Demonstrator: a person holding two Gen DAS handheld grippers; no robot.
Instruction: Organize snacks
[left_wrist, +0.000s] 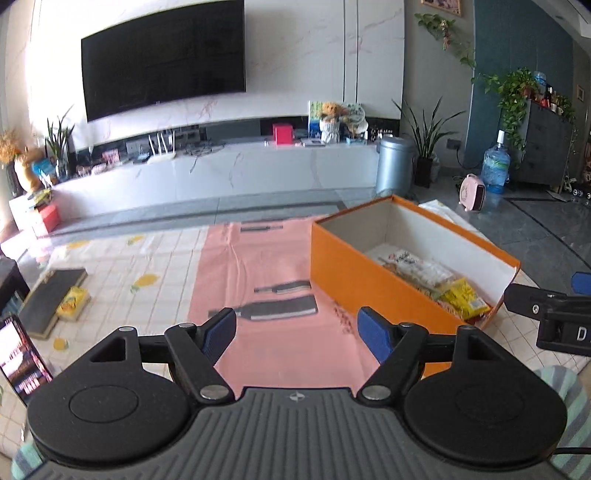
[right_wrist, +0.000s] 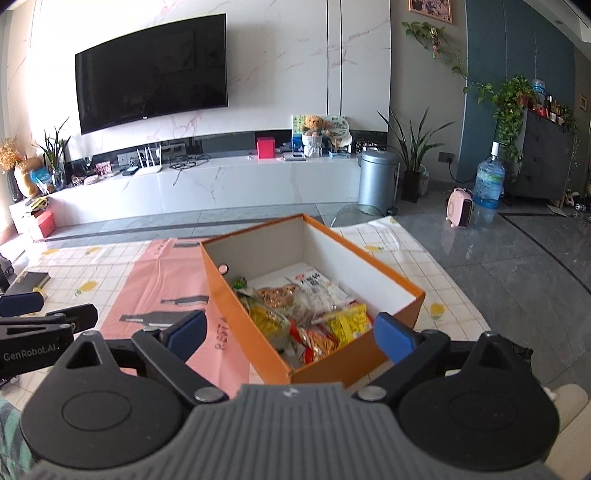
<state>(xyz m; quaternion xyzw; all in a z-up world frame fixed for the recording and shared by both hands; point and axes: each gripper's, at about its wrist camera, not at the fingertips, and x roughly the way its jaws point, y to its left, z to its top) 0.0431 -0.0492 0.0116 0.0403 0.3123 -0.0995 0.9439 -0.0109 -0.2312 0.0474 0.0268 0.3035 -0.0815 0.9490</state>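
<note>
An orange box (left_wrist: 354, 280) (right_wrist: 240, 317) with a white inside stands on the table and holds several snack packets: a yellow packet (left_wrist: 466, 298) (right_wrist: 349, 322), a clear white-labelled packet (left_wrist: 417, 266) (right_wrist: 319, 287) and orange-red ones (right_wrist: 317, 345). My left gripper (left_wrist: 297, 330) is open over the pink mat, left of the box, nothing between its blue pads. My right gripper (right_wrist: 291, 334) is open, its fingers straddling the box's near corner without touching it. Each gripper shows at the edge of the other's view, the right (left_wrist: 546, 308) and the left (right_wrist: 40, 321).
A pink mat (left_wrist: 258, 280) printed with knives lies on a checked tablecloth (left_wrist: 147, 258). A dark book (left_wrist: 48, 299) with a yellow pack (left_wrist: 72, 301) lies at the left. A phone screen (left_wrist: 20, 360) glows near left. Beyond are a TV bench, bin (left_wrist: 393, 164) and water bottle (left_wrist: 495, 166).
</note>
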